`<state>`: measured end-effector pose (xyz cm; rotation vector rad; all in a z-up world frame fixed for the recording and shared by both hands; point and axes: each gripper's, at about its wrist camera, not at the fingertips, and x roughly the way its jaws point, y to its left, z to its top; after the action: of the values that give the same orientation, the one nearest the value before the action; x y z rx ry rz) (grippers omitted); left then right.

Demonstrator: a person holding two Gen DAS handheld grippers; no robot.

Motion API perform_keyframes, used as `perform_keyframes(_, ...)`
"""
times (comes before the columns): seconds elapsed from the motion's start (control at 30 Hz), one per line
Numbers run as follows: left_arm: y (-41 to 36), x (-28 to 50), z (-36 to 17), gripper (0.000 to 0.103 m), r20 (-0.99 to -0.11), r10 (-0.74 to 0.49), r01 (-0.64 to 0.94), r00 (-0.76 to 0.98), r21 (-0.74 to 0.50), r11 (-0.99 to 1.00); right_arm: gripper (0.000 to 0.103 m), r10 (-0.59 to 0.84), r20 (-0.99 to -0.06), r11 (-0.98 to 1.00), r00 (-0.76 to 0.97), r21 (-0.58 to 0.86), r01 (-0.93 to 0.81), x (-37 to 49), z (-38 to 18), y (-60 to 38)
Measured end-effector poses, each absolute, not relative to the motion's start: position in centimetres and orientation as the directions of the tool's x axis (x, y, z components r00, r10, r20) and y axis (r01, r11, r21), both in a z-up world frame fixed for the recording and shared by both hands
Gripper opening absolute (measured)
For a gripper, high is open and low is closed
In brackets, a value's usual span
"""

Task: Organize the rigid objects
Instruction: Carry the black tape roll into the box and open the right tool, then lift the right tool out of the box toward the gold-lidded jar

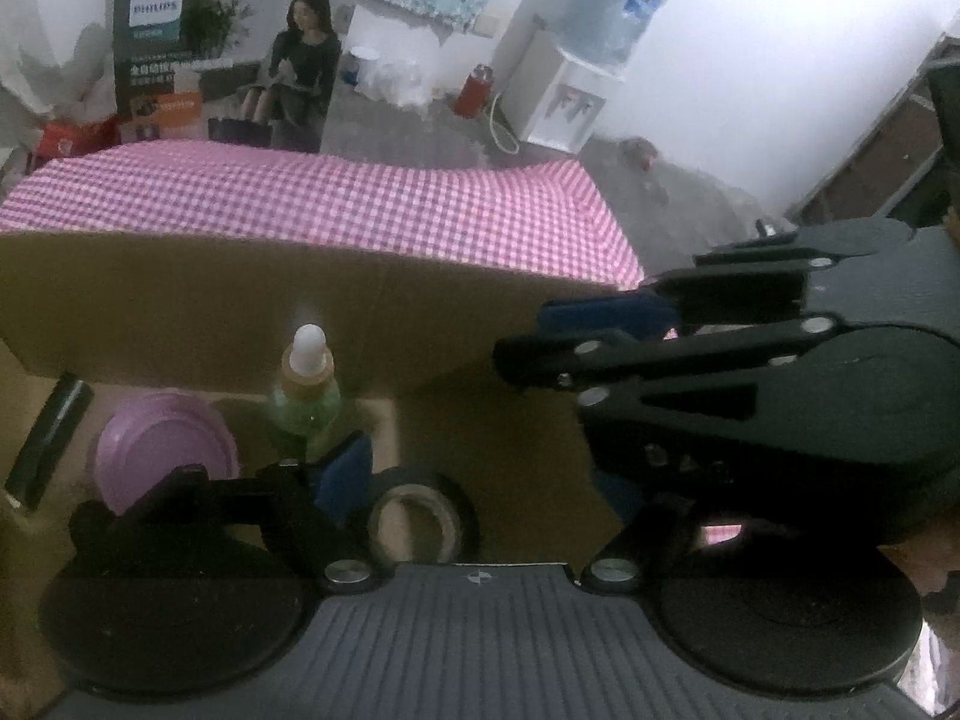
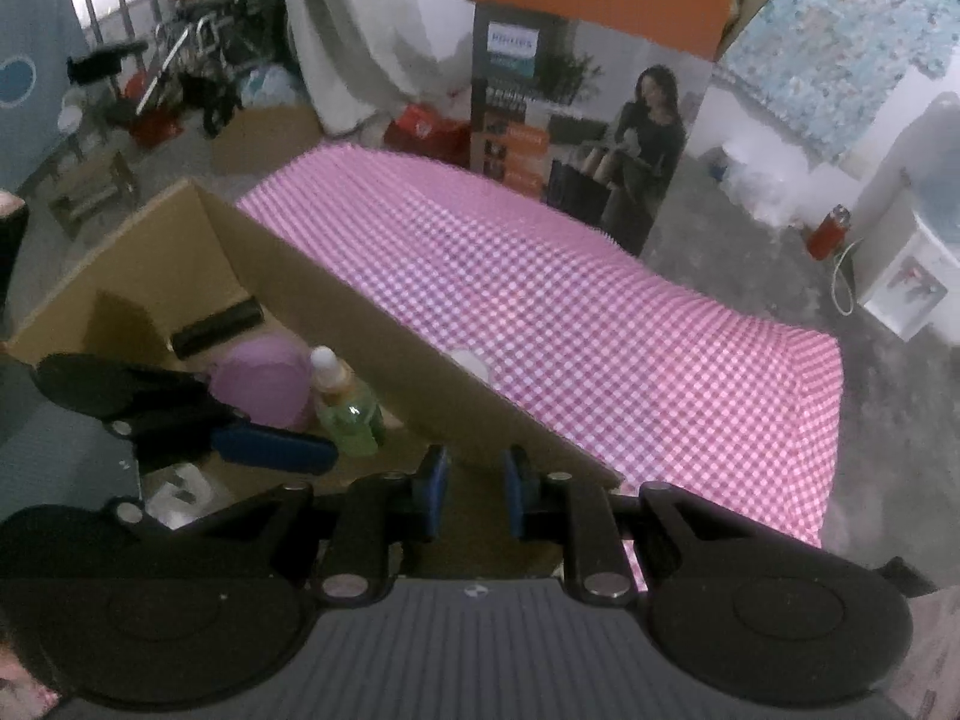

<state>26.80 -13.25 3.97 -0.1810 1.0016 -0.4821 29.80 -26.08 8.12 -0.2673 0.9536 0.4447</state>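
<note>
Jaws, left gripper [image 1: 480, 462]: spread wide, nothing between the pads; one blue fingertip [image 1: 343, 474] shows near left, the other hidden behind the right gripper's body [image 1: 750, 384], which crosses in from the right; hovering low over the cardboard box [image 1: 300, 294], apparently for dropping off or picking among its contents.

Left wrist view, contents: roll of black tape [image 1: 420, 519] lying flat on the box floor just beyond the blue fingertip, near centre; green bottle [image 1: 306, 396] with white cap standing upright against the far box wall; purple bowl [image 1: 165, 450] to its left, tilted on its side; black cylinder [image 1: 51, 438] leaning at the far left; items gathered in one box, in keeping with organizing.

Right wrist view: right gripper [image 2: 474, 489] with jaws drawn near together, blue pads only a narrow gap apart, pinching nothing visible; poised above the near edge of the box wall [image 2: 372, 324]; left gripper's blue finger [image 2: 270, 450] reaching in from the left beside the green bottle [image 2: 348, 414], purple bowl [image 2: 264, 384] and black cylinder [image 2: 216, 324]; small white object [image 2: 471, 363] at the wall's rim, unidentifiable.

Surface: table under pink gingham cloth [image 2: 570, 324], bare beyond the box.

Room: grey concrete floor; printed carton [image 2: 576, 138] at the far side; water dispenser [image 2: 918, 264] far right; red flask [image 2: 831, 231] beside it; clutter far left.
</note>
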Motion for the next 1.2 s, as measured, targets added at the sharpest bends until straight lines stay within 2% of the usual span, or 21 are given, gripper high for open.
perform_keyframes(0.1, -13.1, 25.6, 5.2, 0.082, -0.752, -0.464, 0.314, 0.469, -0.349, 0.883, 0.025, 0.277, -0.802, 0.891, 0.530, 0.008, -0.455, 28.4, 9.8, -26.9)
perform_keyframes(0.17, -12.8, 24.6, 6.0, 0.083, -0.740, -0.464, 0.326, 0.487, -0.339, 0.882, 0.033, 0.309, -0.778, 0.898, 0.548, 0.049, -0.438, 27.2, 10.9, -27.4)
perform_keyframes(0.23, -12.3, 23.1, 6.9, 0.085, -0.727, -0.467, 0.344, 0.504, -0.327, 0.880, 0.050, 0.330, -0.750, 0.902, 0.573, 0.072, -0.426, 25.6, 12.1, -27.9)
perform_keyframes(0.3, -11.7, 21.3, 8.0, 0.087, -0.710, -0.469, 0.359, 0.525, -0.314, 0.879, 0.057, 0.352, -0.709, 0.902, 0.611, 0.081, -0.424, 23.4, 13.4, -28.3)
perform_keyframes(0.47, -10.0, 16.7, 10.0, 0.095, -0.661, -0.488, 0.404, 0.570, -0.291, 0.867, 0.084, 0.409, -0.625, 0.895, 0.665, 0.133, -0.425, 17.9, 15.5, -29.3)
perform_keyframes(0.53, -9.3, 14.9, 10.4, 0.096, -0.650, -0.478, 0.405, 0.590, -0.274, 0.872, 0.103, 0.429, -0.594, 0.890, 0.680, 0.149, -0.431, 15.5, 16.0, -29.5)
perform_keyframes(0.73, -7.0, 10.0, 10.0, 0.096, -0.647, -0.429, 0.377, 0.631, -0.228, 0.898, 0.103, 0.414, -0.526, 0.896, 0.743, 0.092, -0.435, 9.1, 16.3, -28.7)
perform_keyframes(0.87, -5.0, 7.6, 8.9, 0.097, -0.668, -0.382, 0.337, 0.639, -0.203, 0.919, 0.103, 0.380, -0.523, 0.905, 0.763, 0.039, -0.424, 6.0, 15.6, -27.4)
perform_keyframes(1.07, -1.0, 5.1, 6.3, 0.098, -0.693, -0.284, 0.216, 0.663, -0.186, 0.959, 0.103, 0.344, -0.504, 0.907, 0.792, -0.040, -0.420, 2.8, 14.3, -24.3)
perform_keyframes(1.2, 1.2, 4.7, 4.1, 0.098, -0.714, -0.241, 0.153, 0.657, -0.187, 0.970, 0.103, 0.347, -0.463, 0.912, 0.816, -0.037, -0.409, 1.7, 13.4, -22.7)
